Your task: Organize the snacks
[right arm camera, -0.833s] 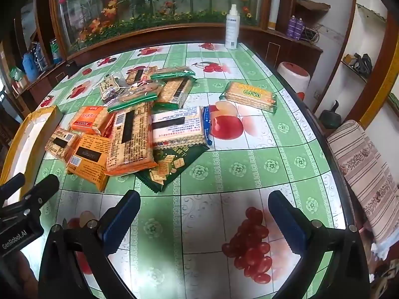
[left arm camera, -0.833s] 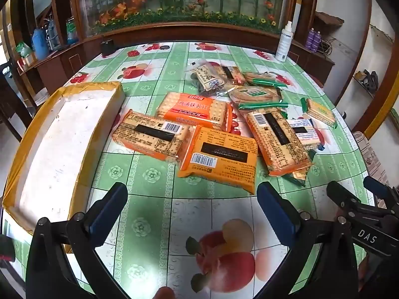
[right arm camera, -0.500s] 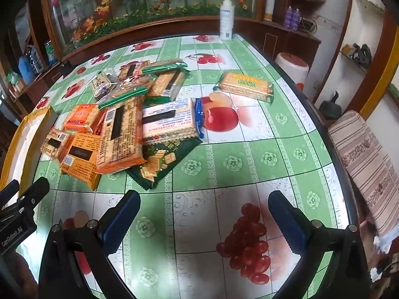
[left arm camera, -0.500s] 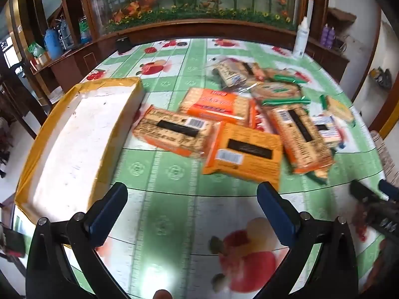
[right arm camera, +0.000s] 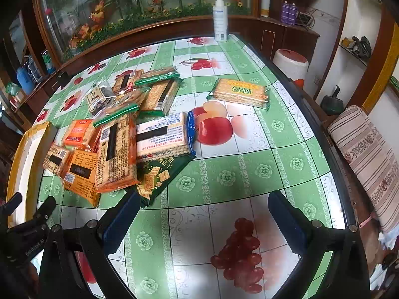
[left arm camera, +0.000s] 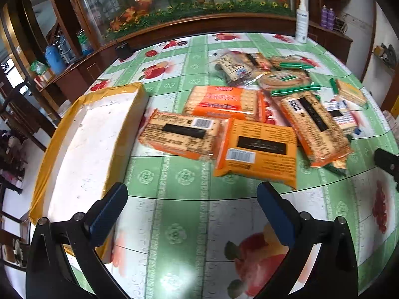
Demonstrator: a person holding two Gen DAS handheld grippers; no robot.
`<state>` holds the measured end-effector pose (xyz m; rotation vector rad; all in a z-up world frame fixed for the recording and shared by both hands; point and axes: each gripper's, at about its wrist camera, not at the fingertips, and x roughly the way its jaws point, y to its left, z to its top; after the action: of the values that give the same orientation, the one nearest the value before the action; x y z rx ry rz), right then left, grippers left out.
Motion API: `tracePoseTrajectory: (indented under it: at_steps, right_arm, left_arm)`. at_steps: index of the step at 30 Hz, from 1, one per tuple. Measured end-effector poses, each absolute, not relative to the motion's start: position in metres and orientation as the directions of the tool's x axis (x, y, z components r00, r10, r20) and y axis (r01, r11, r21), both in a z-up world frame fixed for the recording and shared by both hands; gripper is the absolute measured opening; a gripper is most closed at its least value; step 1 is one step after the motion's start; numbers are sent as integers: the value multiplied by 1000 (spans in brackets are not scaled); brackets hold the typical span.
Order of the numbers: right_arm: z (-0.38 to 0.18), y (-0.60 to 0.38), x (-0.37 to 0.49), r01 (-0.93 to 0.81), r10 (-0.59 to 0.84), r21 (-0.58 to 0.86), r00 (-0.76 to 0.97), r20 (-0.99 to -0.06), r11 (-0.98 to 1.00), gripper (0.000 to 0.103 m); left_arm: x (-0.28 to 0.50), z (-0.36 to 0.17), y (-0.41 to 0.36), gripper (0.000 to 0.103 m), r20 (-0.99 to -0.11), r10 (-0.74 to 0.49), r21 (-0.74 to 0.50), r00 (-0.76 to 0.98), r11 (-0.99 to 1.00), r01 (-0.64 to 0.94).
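Several cracker and biscuit packets lie in a loose pile on the table: an orange packet point(left arm camera: 256, 150), a tan one with a barcode point(left arm camera: 179, 133), an orange-fronted one point(left arm camera: 223, 102) and a long tan one point(left arm camera: 313, 127). In the right wrist view the same pile shows a white and blue packet point(right arm camera: 163, 134), a dark green one point(right arm camera: 159, 172) and a lone green-edged packet point(right arm camera: 240, 93) apart to the right. A shallow white box with yellow taped rim point(left arm camera: 82, 149) sits left of the pile. My left gripper point(left arm camera: 192, 206) and right gripper point(right arm camera: 203, 214) both stand open above the tablecloth, holding nothing.
The round table wears a green and white fruit-print cloth point(right arm camera: 224, 174). A white spray bottle point(right arm camera: 220, 20) stands at the far edge. A striped cushion point(right arm camera: 369, 159) lies beyond the right rim. A wooden cabinet with a planted glass panel point(left arm camera: 189, 2) rings the back.
The left gripper has swung left and closer, so the box and pile now fill more of its view. The right gripper has moved in toward the pile. Both jaws stay wide.
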<state>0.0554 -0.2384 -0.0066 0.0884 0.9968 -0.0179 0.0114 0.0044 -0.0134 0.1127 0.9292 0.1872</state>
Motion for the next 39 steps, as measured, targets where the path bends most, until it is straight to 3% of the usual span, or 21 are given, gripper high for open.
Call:
tracePoseTrajectory:
  at_steps: [20, 39]
  right_arm:
    - [-3, -238, 57, 52, 24, 63, 551, -834, 997, 103]
    - [3, -224, 51, 28, 17, 40, 571, -821, 999, 103]
  left_arm:
    - [8, 7, 14, 103, -745, 138, 46, 652, 987, -156]
    - [4, 12, 20, 103, -735, 122, 23, 667, 988, -155]
